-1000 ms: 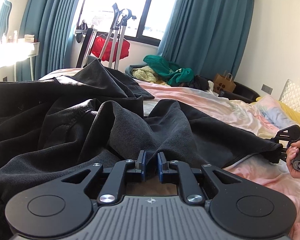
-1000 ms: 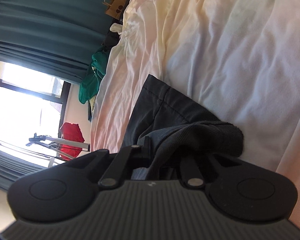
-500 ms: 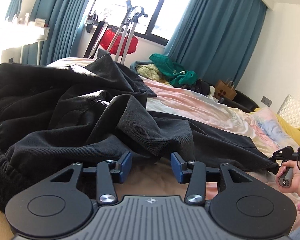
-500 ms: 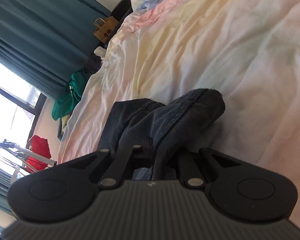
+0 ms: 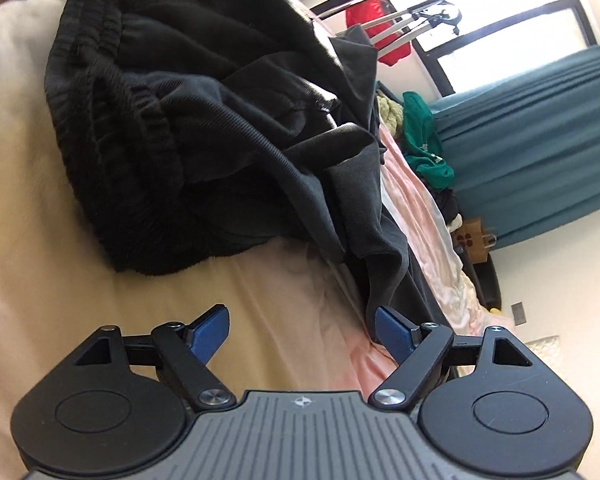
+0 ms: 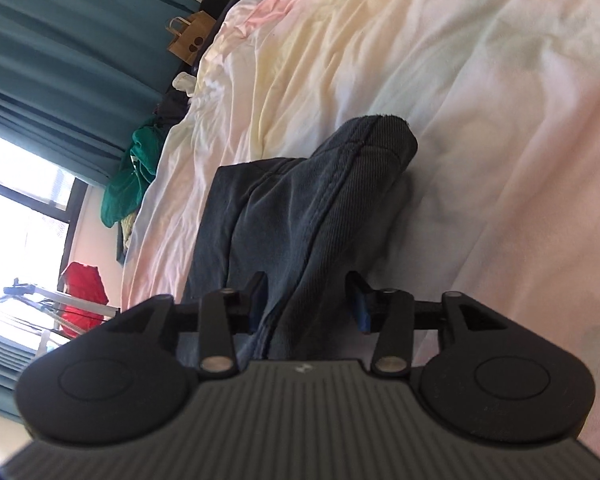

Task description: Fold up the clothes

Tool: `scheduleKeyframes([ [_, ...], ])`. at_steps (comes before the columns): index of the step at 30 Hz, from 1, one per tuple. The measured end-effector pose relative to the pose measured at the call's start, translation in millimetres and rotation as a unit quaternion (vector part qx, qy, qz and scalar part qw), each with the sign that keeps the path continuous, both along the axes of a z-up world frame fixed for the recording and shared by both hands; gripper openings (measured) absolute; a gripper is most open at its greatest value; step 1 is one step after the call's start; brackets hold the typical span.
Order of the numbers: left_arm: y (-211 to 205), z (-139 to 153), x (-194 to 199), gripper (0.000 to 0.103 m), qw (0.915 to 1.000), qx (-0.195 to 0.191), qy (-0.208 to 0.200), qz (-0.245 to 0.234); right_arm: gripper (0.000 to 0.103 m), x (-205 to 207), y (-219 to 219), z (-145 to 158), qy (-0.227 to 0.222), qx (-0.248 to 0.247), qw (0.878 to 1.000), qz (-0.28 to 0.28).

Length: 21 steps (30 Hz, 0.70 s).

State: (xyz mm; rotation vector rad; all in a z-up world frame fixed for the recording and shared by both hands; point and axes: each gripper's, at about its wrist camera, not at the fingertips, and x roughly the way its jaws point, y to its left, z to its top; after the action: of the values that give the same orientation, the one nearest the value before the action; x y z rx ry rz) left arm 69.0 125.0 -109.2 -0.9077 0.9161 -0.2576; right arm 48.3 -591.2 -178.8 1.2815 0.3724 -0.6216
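Dark grey trousers (image 5: 228, 136) lie crumpled on the bed, their black elastic waistband (image 5: 112, 92) bunched at the left of the left wrist view. My left gripper (image 5: 302, 330) hovers over bare sheet just short of the cloth; its jaws are opening and nothing is between them. In the right wrist view a trouser leg end (image 6: 340, 200) lies on the pastel sheet. My right gripper (image 6: 306, 300) has its jaws opening around this leg: the cloth passes between the blue pads (image 6: 358, 304), which no longer press on it.
The bed sheet (image 6: 480, 80) is pastel pink, yellow and white, cream (image 5: 40, 240) near the waistband. Beyond the bed are teal curtains (image 5: 540, 140), a bright window, a green garment heap (image 5: 420, 140), a brown paper bag (image 6: 190, 38) and a drying rack with a red item (image 5: 384, 36).
Both grippers were shut on the trousers and have let go. The left gripper rolled strongly and drew back off the cloth. The right leg end dropped onto the sheet.
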Motion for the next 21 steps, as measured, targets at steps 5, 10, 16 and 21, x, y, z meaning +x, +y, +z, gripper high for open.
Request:
scheduleKeyframes([
  [5,22.0,-29.4,3.7,0.082,0.9944,-0.069,0.044,0.067,0.06,-13.2,-2.3,-7.9,-0.065,0.072,0.995,-0.014],
  [10,55.2,-56.9,-2.8,0.077,0.966,-0.174,0.061,0.181,0.06,-13.5,-2.4,-17.3,-0.085,0.103,0.991,-0.027],
  [16,67.9,-63.3,-6.4,0.064,0.9502,-0.2,0.073,0.227,0.022,-2.5,-2.0,-11.4,-0.076,0.057,0.995,-0.035],
  [21,74.2,-56.3,-6.8,0.038,0.9476,-0.195,0.078,0.241,0.007,4.2,-7.8,-2.6,-0.06,0.007,0.998,-0.033],
])
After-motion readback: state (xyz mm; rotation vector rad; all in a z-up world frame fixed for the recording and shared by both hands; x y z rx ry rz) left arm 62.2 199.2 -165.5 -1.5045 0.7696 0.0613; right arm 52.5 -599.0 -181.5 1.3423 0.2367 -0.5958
